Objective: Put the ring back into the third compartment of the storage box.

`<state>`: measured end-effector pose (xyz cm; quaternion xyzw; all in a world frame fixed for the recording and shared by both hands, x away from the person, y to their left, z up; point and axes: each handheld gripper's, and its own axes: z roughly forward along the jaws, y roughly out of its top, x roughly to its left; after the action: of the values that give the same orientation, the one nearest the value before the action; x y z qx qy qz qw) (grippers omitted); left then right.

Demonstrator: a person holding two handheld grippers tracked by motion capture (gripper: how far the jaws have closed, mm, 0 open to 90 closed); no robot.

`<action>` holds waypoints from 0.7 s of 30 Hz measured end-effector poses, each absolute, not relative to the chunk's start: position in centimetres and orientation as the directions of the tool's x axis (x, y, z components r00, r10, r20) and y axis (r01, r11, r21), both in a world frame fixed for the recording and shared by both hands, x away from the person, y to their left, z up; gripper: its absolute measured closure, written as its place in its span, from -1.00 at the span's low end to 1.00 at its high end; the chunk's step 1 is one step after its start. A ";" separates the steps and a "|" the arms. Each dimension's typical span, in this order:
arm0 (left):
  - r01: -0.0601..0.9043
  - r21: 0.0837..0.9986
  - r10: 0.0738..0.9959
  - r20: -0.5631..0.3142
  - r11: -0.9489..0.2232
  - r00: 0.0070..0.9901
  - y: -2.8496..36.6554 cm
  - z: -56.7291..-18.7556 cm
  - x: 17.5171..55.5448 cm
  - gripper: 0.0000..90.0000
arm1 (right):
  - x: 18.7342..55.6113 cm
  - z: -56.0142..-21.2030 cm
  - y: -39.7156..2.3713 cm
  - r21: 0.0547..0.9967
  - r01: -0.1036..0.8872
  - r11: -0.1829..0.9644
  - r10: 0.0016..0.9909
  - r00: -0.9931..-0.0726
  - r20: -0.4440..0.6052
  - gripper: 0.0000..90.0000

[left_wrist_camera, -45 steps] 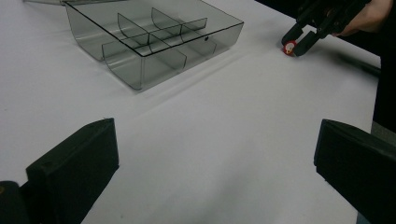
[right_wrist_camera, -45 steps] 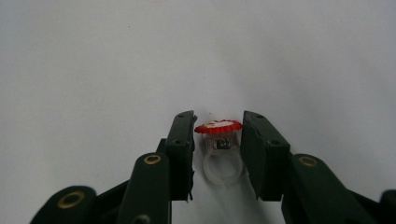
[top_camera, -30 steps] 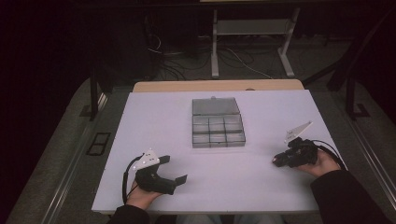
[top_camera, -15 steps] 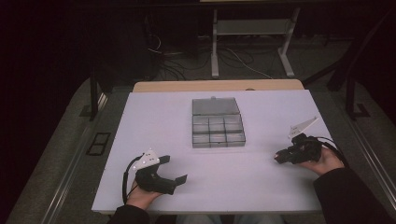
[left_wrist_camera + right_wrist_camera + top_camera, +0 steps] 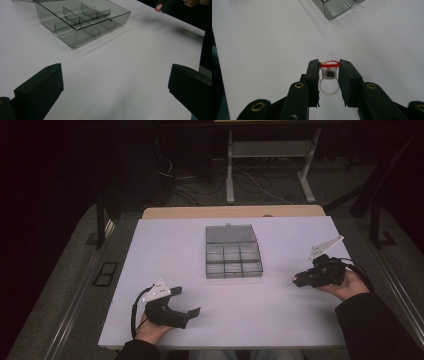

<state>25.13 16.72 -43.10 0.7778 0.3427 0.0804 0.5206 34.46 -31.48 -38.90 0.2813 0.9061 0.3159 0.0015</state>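
A clear grey compartment box [image 5: 233, 259] lies open in the middle of the white table [image 5: 165, 245], its lid folded back. My right gripper [image 5: 329, 65] is shut on a small toy ring [image 5: 329, 75] with a red and white top and a white band; it hovers over the table at the right [image 5: 298, 280]. My left gripper [image 5: 189, 306] rests near the front left edge, jaws wide apart with nothing between them. In the left gripper view the box [image 5: 82, 21] sits ahead, and the ring's red tip [image 5: 159, 7] shows far off.
The box has several empty compartments. A wooden strip [image 5: 230, 212] runs along the table's far edge. Dark floor with cables and a metal stand [image 5: 270, 150] lies beyond. Bare table surface spreads between both grippers and the box.
My right gripper has shifted slightly right and toward the front, still holding the ring. The left gripper has stayed put.
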 end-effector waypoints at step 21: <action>0.449 0.864 0.615 -0.230 -0.227 0.754 16.7 -43.1 25.1 -1.00 | 35.9 -37.0 -30.4 0.611 0.497 0.616 0.506 -0.844 0.176 0.54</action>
<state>25.12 16.71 -43.07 0.7791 0.3413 0.0798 0.5197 35.87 -30.38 -37.01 0.2788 0.8990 0.3377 0.0068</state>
